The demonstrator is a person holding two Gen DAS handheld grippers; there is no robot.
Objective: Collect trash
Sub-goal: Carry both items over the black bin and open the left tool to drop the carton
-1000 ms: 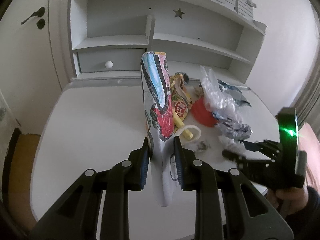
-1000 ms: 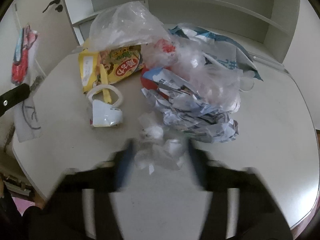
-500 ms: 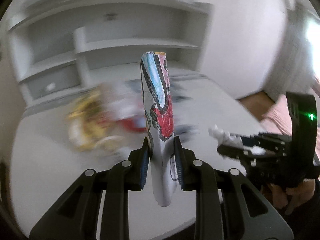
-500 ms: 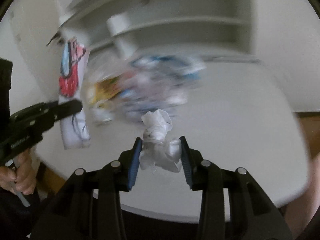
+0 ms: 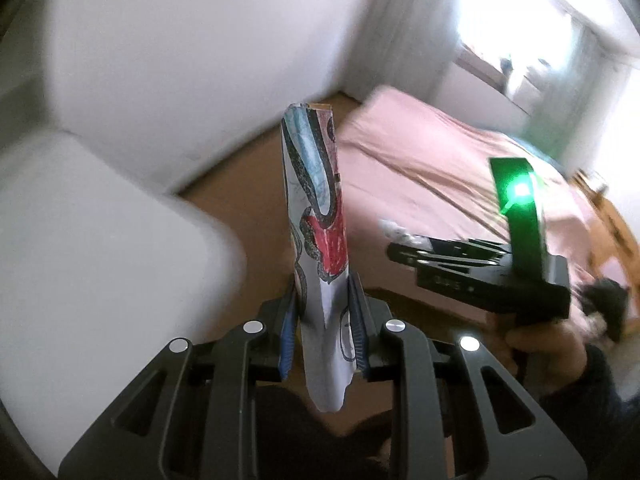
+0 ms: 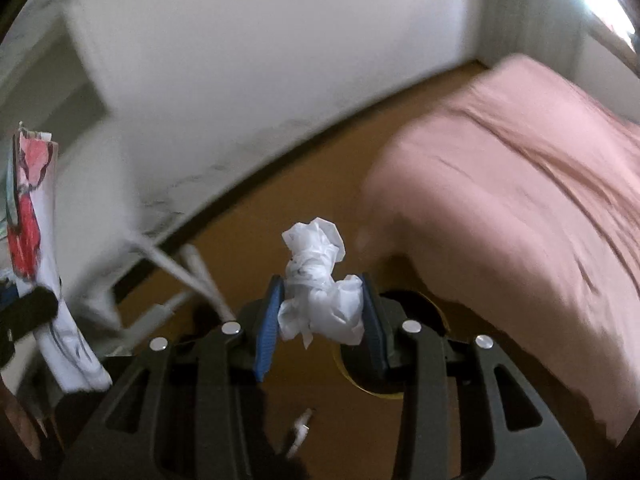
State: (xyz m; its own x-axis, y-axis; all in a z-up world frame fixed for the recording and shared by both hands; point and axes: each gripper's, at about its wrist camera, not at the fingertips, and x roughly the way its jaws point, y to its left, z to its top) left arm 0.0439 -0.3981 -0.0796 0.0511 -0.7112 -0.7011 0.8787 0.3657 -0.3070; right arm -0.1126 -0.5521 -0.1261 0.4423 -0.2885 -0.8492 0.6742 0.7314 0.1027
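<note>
Home bedroom: pink-covered bed (image 6: pixel 520 200), wooden floor (image 6: pixel 320 184).

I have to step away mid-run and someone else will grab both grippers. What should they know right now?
Left gripper: shut on the coloured drawing paper, which stands up between the pads.
Right gripper: shut on a crumpled white tissue.
Both are off the table, over the brown floor beside the pink bed.
Done: two pieces of trash picked up.
Left: drop both. A dark round opening with a yellowish rim shows under the right gripper, possibly the bin. The table pile is out of view.
</note>
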